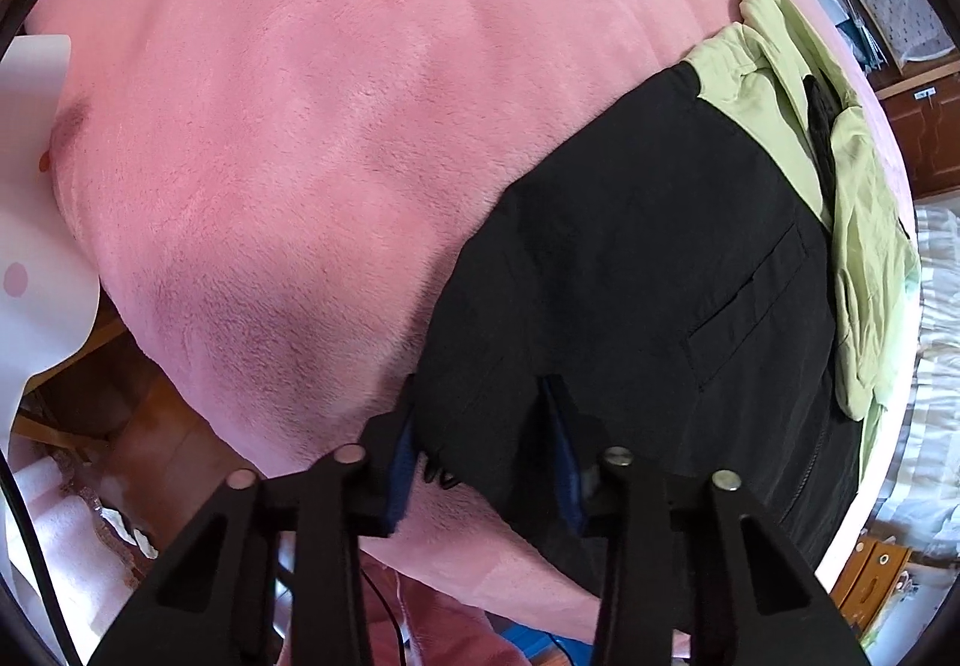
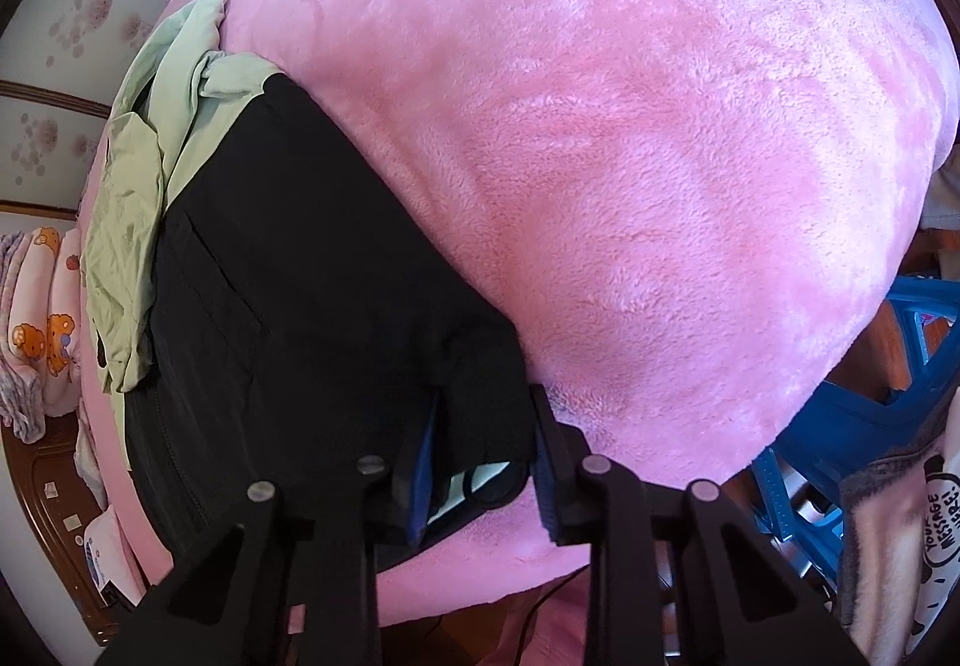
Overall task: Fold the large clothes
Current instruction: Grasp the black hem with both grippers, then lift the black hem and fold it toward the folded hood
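We are looking straight down past both grippers, and right at the near edge the left gripper (image 1: pixel 483 426) is clenching the lower corner of the black garment (image 1: pixel 630 258), its blue-lined fingers (image 1: pixel 403 456) pressing in on the dark fabric from either side. On the other side, the right gripper (image 2: pixel 483 429) is grasping the opposite corner of that same garment, a fold of black cloth bunching between its pads while a sliver of pale green lining (image 2: pixel 480 477) is peeking out under the hem. Both corners are sitting near the front edge of the pink fleece blanket (image 1: pixel 288 126) that is covering the bed, and the garment is lying flat on it, stretching away from us, with a slanted welt pocket (image 1: pixel 744 300) showing on its front and a zipper running along one side. Moving further out, a light green garment (image 1: pixel 852 222) is lying crumpled at the far end of the black one, overlapping its top edge, with a dark strip crossing it. Beyond the fabric we are seeing wide bare blanket rolling off into the distance. Off the bed, in the right wrist view, a blue plastic stool (image 2: pixel 888 384) is standing beside the blanket's edge, and a stack of cartoon-printed bedding (image 2: pixel 42 318) is resting on the far left. In the left wrist view, wooden flooring (image 1: pixel 150 438) is showing below the blanket's overhang.
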`<state>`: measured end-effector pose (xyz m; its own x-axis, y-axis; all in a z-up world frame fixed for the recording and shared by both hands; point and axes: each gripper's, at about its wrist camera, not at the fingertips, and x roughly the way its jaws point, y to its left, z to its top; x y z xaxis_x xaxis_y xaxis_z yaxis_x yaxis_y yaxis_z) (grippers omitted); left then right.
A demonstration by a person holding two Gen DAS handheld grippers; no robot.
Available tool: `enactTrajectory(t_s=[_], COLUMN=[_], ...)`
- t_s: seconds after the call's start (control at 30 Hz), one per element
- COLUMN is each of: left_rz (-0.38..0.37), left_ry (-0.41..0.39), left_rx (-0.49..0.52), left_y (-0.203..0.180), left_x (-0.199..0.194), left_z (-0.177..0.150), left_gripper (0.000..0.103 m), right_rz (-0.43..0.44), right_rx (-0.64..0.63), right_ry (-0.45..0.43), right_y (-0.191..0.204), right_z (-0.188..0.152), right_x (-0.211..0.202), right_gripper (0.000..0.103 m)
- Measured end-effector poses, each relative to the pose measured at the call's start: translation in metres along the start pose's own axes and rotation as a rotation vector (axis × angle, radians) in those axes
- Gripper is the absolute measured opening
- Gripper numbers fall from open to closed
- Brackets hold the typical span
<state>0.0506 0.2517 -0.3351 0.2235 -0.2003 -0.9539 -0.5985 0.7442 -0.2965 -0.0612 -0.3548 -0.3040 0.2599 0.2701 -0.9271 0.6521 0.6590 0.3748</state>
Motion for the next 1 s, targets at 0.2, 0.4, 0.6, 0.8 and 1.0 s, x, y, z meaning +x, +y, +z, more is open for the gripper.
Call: enactTrajectory(t_s=[0.2, 0.4, 0.6, 0.8, 1.0], left_rz=[0.008, -0.033, -0.002, -0.016, -0.106], left_ry=[-0.009, -0.007, -0.016, -0.038, -0.064], left_rx=[-0.005, -0.044, 0.050, 0.153, 0.201], left_y=[-0.008, -0.009, -0.032, -0.065, -0.088], left_x=[-0.009, -0.032, -0.071, -0.116, -0.158], left_z=[-0.003, 0.001, 0.002, 0.015, 0.046], left_gripper=[0.018, 0.016, 0.015, 0.014, 0.013], right_rz=[-0.012, 0.024, 0.031, 0.035, 0.066], right_rx=[-0.028, 0.034, -0.008, -0.044, -0.076], right_ry=[0.002, 0.013, 0.011, -0.033, -0.118], right_y=[0.004, 0.001, 0.019, 0.045, 0.078], right_z=[0.001, 0.001, 0.003, 0.010, 0.014], right_x=[-0.007, -0.019, -0.048, -0.084, -0.122], right_gripper=[0.021, 0.019, 0.019, 0.018, 0.018])
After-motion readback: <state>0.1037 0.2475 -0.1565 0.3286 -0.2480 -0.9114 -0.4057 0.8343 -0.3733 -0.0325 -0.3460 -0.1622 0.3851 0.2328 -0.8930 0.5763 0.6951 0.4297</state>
